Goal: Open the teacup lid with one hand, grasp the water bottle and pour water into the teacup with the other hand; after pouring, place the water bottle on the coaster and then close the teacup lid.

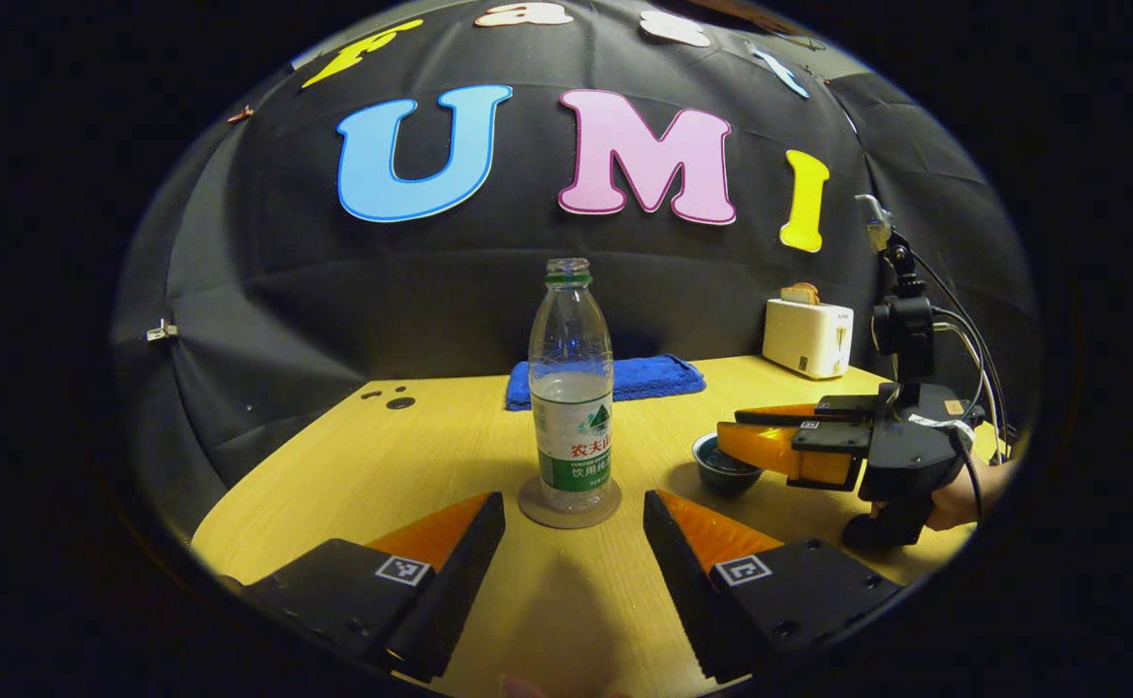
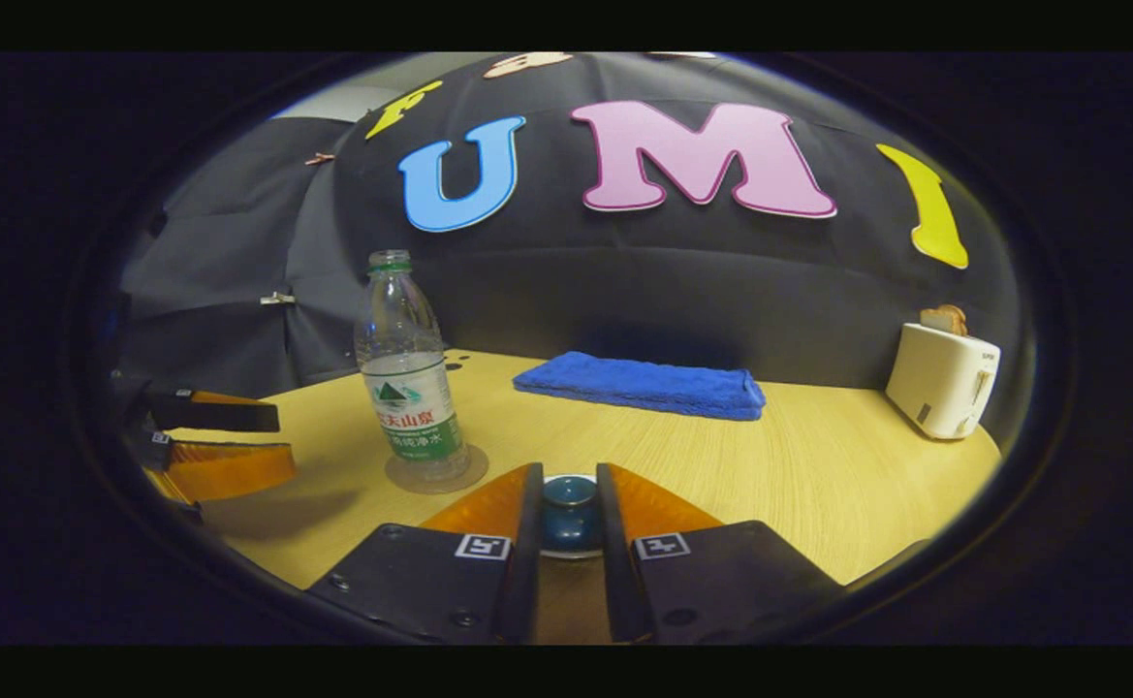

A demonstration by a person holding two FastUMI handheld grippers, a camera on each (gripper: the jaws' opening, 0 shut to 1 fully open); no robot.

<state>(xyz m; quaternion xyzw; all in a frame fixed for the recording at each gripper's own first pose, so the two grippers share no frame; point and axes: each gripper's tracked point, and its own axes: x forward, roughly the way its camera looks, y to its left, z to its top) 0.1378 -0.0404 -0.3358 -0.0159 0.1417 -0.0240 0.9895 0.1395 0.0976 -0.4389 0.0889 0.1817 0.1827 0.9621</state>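
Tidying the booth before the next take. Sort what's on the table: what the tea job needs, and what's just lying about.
Needed:
bottle, standing on the coaster
teacup
lid, between the right gripper's fingers
left gripper, open, facing the bottle

Lying about:
blue towel by the back wall
toaster with bread in its slot

A: What's behind the surface (image 2: 818,456)?
B: Black cloth wall (image 2: 624,281), creased, held with clips.
A: And on the light wood?
B: A folded blue towel (image 2: 644,385) near the wall, a white toaster (image 2: 942,380) with bread at the far corner.
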